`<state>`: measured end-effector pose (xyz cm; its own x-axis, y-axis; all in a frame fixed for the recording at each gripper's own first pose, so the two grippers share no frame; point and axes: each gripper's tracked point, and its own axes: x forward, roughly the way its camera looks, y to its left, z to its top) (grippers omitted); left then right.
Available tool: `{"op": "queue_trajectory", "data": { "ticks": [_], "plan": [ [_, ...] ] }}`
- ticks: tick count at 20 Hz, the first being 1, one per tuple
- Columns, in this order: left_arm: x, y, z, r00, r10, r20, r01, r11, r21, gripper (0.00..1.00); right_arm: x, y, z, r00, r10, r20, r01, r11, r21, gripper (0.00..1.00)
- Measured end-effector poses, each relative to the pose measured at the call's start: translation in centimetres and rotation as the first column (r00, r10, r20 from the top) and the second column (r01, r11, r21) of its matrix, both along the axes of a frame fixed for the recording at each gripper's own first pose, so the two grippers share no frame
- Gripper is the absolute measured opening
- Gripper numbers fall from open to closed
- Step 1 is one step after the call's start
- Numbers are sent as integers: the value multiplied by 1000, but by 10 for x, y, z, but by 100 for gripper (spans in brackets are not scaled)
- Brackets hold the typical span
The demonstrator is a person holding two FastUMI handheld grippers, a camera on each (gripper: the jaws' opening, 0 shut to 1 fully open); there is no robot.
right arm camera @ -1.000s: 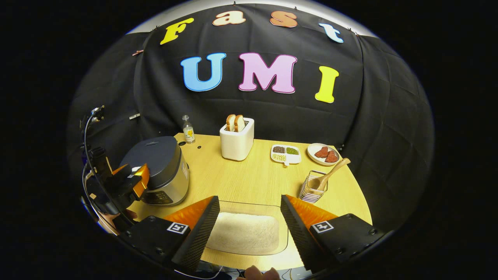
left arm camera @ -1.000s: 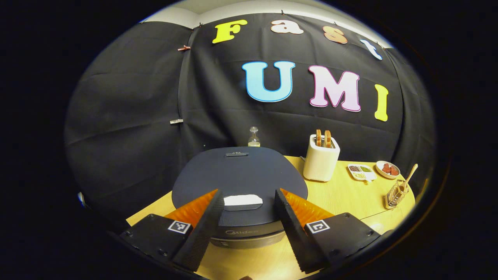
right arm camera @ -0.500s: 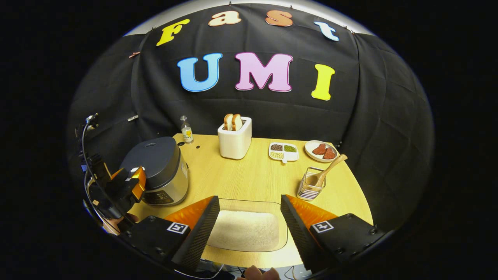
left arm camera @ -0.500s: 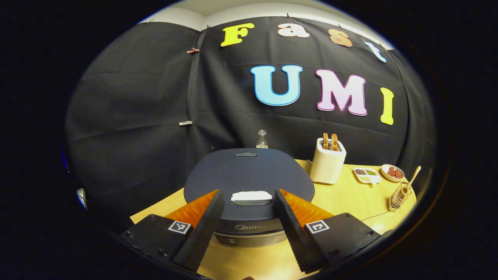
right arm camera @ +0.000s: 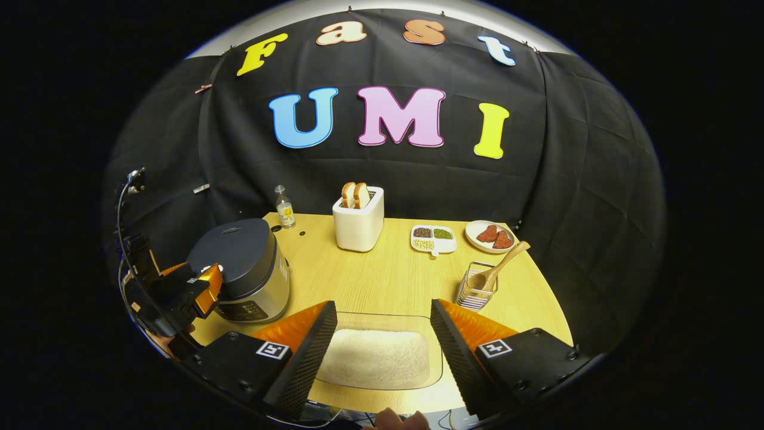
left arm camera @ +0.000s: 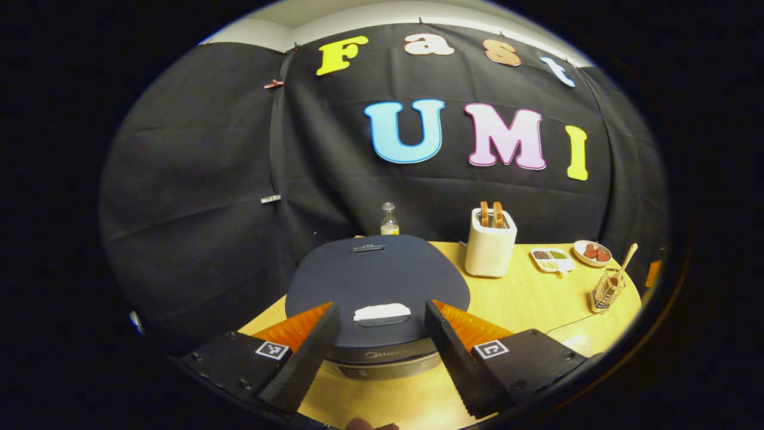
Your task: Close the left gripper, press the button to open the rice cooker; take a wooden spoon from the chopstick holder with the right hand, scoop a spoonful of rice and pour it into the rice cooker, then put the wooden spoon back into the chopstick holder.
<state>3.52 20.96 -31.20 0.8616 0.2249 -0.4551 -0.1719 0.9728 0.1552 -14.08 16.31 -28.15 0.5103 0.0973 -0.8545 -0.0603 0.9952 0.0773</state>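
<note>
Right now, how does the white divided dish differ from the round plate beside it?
The white divided dish is squarish with compartments holding dark, green and pale grains; the round white plate is one open surface with two reddish-brown pieces. The dish sits nearer the white toaster, the plate nearer the table's far right edge. Both are white, shallow, and lie flat on the wooden table.

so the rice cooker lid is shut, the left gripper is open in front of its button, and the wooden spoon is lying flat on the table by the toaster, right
Not quite. The wooden spoon isn't lying on the table by the toaster; it stands tilted in the chopstick holder, as the right gripper view shows. The rice cooker lid is shut, and the left gripper is open in front of the button.
</note>
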Motion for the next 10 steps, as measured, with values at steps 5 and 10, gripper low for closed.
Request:
{"op": "queue_trajectory", "data": {
  "ticks": [5,10],
  "plan": [
    [-3,-34,37,994,-90,55,93,994,-51,96,6,-13,6,999,-36,18,36,999,-15,98],
    [-11,-75,82,981,-168,94,180,975,-133,96,19,-36,25,994,-95,59,96,995,-15,99]
  ]
}}
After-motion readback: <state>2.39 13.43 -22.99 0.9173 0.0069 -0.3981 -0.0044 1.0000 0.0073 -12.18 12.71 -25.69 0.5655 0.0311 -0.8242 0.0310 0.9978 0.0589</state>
